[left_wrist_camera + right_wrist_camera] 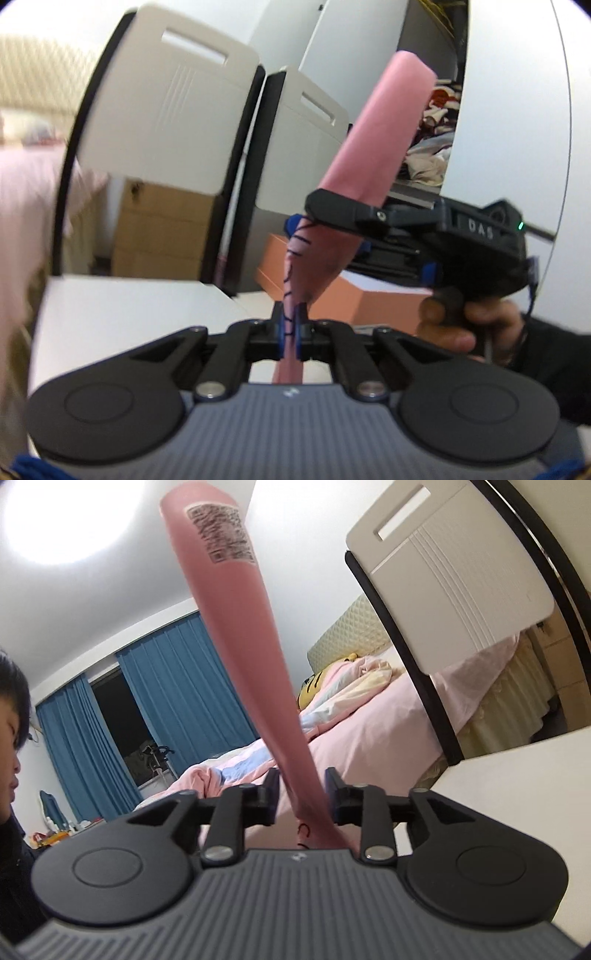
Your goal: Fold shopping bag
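The pink shopping bag (376, 122) is gathered into a long narrow strip with dark blue lettering and stands up in the air above the table. My left gripper (290, 328) is shut on its lower part, with the blue pads pinching the fabric. In the left wrist view my right gripper (321, 225) comes in from the right, held by a hand (461, 325), with the strip passing between its fingers higher up. In the right wrist view my right gripper (302, 794) has its jaws apart. The bag (236, 627), which carries a printed label, runs loosely between them and rises to the top of the frame.
A white table (110, 306) lies below both grippers. Two white chair backs (166, 110) stand behind it. A cardboard box (159, 229) and an orange box (369, 299) sit on the floor. A pink bed (369, 731), blue curtains (177, 701) and a person's head (11, 720) show beyond.
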The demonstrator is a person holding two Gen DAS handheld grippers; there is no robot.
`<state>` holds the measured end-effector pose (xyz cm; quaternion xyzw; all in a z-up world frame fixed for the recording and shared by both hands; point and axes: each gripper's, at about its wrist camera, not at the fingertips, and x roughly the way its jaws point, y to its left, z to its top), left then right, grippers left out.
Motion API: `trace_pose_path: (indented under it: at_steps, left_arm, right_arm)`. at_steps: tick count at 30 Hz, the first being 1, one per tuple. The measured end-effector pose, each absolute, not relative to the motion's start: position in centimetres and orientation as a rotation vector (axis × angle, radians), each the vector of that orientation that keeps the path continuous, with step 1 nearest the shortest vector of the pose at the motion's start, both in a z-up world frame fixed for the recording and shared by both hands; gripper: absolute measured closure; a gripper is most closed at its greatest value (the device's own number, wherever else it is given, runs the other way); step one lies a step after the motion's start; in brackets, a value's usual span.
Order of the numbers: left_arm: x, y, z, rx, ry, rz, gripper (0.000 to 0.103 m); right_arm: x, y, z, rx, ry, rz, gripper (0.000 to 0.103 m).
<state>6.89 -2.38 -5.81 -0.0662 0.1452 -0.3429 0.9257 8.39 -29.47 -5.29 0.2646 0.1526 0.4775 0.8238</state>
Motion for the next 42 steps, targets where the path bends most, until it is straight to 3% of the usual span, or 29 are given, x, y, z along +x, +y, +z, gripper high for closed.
trace_pose_path:
  at_steps: [7,14,15,18,23,25,30,34,35,39,42]
  left_arm:
    - [6.6,-2.7,-5.1,0.076,0.223,-0.497,0.098]
    - [7.0,-0.4,-5.7,0.135,0.252,-0.365,0.099]
    - [7.2,-0.1,-5.9,0.145,0.259,-0.35,0.099]
    - [7.7,0.5,-6.6,0.18,0.297,-0.295,0.099]
    - [7.0,-0.2,-7.2,0.262,0.306,-0.295,0.099]
    - [6.5,-0.7,-7.6,0.303,0.297,-0.305,0.099]
    - [5.7,-3.4,-9.2,0.446,0.288,-0.355,0.099]
    - [4.5,-5.3,-10.9,0.564,0.289,-0.439,0.099]
    - [4.2,-5.7,-11.2,0.587,0.281,-0.451,0.099]
    - [3.4,-6.4,-11.9,0.63,0.264,-0.481,0.098]
    - [3.2,-6.3,-12.1,0.623,0.258,-0.478,0.098]
  right_arm:
    - [8.2,-27.6,-4.0,0.415,0.28,0.947,0.054]
    - [7.7,-26.4,-3.1,0.195,0.248,0.818,0.053]
    - [7.2,-26.2,-2.9,0.138,0.219,0.78,0.053]
    - [4.5,-24.7,-2.6,-0.144,0.089,0.64,0.037]
    - [0.6,-20.6,-4.5,-0.665,-0.051,0.564,0.036]
    - [-0.5,-18.3,-6.6,-0.984,-0.114,0.532,0.037]
    - [-1.0,-15.2,-9.6,-1.436,-0.153,0.609,0.038]
    - [0.4,-13.4,-10.7,-1.65,-0.116,0.647,0.04]
    - [0.7,-13.0,-11.1,-1.689,-0.091,0.666,0.046]
    - [1.0,-11.6,-13.0,-1.82,0.013,0.783,0.05]
    - [1.3,-10.7,-14.1,-1.864,0.063,0.823,0.074]
